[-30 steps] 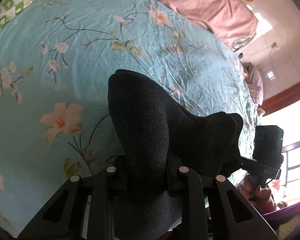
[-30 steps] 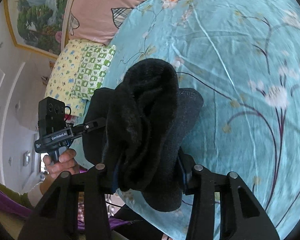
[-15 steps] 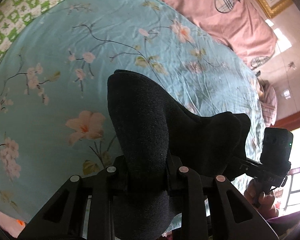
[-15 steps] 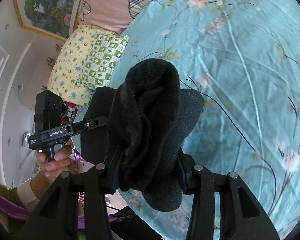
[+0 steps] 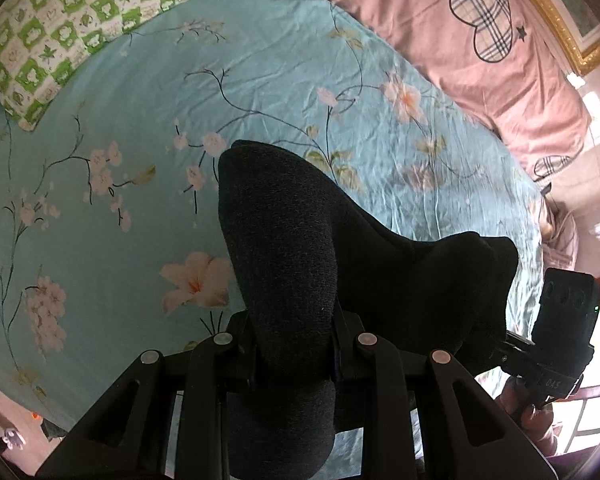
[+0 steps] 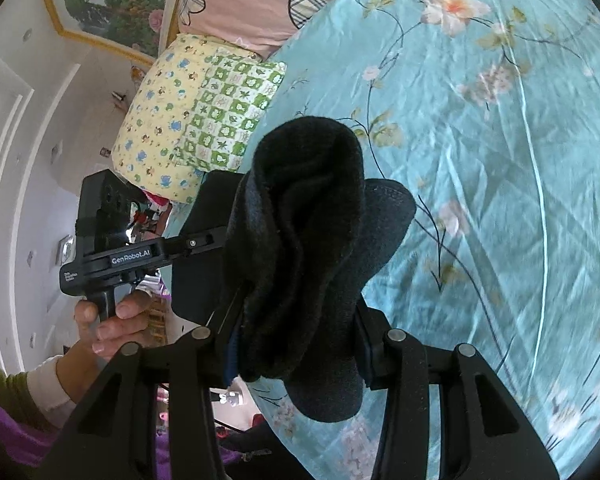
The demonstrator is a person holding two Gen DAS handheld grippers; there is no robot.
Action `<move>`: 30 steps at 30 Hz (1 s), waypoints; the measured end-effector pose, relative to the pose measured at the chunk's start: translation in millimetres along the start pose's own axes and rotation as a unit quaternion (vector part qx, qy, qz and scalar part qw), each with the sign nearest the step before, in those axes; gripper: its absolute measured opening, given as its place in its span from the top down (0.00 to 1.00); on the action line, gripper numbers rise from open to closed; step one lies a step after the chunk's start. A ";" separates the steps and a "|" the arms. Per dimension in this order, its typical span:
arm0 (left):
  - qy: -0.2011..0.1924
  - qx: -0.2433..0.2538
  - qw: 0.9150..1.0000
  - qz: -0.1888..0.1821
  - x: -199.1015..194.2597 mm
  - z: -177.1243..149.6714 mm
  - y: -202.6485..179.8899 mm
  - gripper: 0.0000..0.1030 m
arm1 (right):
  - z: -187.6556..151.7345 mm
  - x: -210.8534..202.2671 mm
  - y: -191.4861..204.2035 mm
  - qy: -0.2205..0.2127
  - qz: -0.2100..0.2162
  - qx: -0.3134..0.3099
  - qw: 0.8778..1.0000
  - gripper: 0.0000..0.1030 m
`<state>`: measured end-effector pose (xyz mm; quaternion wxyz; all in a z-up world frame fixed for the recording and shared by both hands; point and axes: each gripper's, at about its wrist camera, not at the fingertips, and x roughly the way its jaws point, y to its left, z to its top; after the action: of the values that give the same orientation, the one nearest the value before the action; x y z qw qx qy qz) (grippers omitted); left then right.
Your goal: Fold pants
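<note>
Since the earlier frames, both grippers are seen carried farther over the bed, the green checked pillow (image 5: pixel 64 28) now fuller in view. Black pants (image 5: pixel 300 264) are held bunched above the turquoise floral sheet (image 5: pixel 100 120), clamped at one end by the left gripper (image 5: pixel 294 360) and at the other by the right gripper (image 6: pixel 296 344).

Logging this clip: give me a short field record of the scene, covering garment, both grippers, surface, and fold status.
garment: black pants, bunched, lifted off the bed
left gripper: shut on the pants, a thick wad between its fingers
right gripper: shut on the pants, cloth spilling over the fingers
surface: bed with teal floral sheet
nearby: green checked pillow, pink quilt
fold status: no flat fold visible; the pants span between both grippers
</note>
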<state>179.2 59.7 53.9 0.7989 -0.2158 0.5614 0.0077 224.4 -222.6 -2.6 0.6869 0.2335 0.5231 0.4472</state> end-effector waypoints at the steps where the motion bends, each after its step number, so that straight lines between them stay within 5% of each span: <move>1: 0.000 -0.003 1.000 0.001 -0.8 0.7 -0.5 0.76 | 3.0 -1.0 0.2 0.002 0.001 -0.004 1.000 0.55; 30: -0.054 -0.064 0.996 0.029 -27.9 38.4 20.2 0.76 | 71.6 28.4 27.8 0.034 0.025 -0.068 0.997 0.55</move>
<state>198.1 98.1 82.9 0.8118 -0.2491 0.5223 0.0784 282.0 -174.0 29.5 0.6714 0.1844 0.5085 0.5066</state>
